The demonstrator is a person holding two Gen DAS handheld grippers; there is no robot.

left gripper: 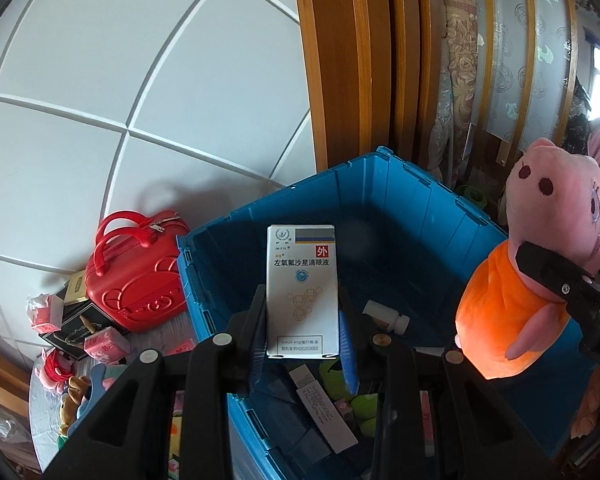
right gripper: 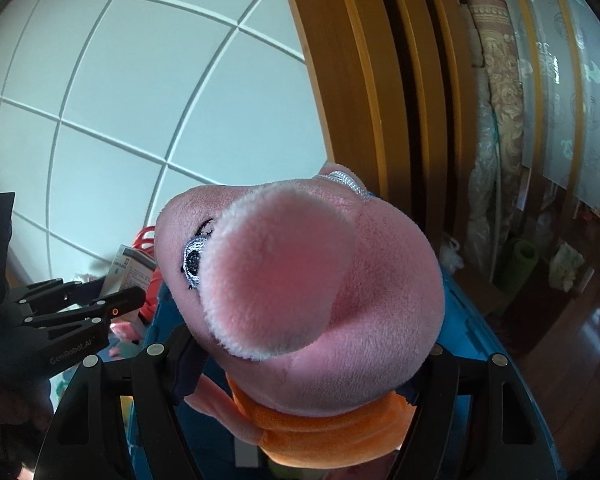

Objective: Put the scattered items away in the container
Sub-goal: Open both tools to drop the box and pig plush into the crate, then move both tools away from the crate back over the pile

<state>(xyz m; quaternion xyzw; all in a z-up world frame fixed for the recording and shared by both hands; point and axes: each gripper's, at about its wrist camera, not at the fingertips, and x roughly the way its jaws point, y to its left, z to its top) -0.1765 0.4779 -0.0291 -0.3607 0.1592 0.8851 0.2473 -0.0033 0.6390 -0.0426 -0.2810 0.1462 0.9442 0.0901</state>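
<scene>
**Both tongs loaded above the bin**

The left tongs point(left gripper: 302, 316) are clamped on an upright white cardboard medicine box point(left gripper: 301, 290), held over the open blue plastic storage bin point(left gripper: 416, 200). The right tongs point(right gripper: 300, 364) are clamped on a pink plush pig in an orange dress point(right gripper: 300, 276), above the bin's right edge. A white pill bottle point(left gripper: 386, 316) lies inside the bin. A red hard-shell mini suitcase point(left gripper: 136, 276) stands just left of it.

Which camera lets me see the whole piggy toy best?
The left wrist view. It shows the pig plush almost whole, face and orange dress, pinched by the right gripper above the blue bin. The right wrist view shows only its snout and one eye, very close.
</scene>
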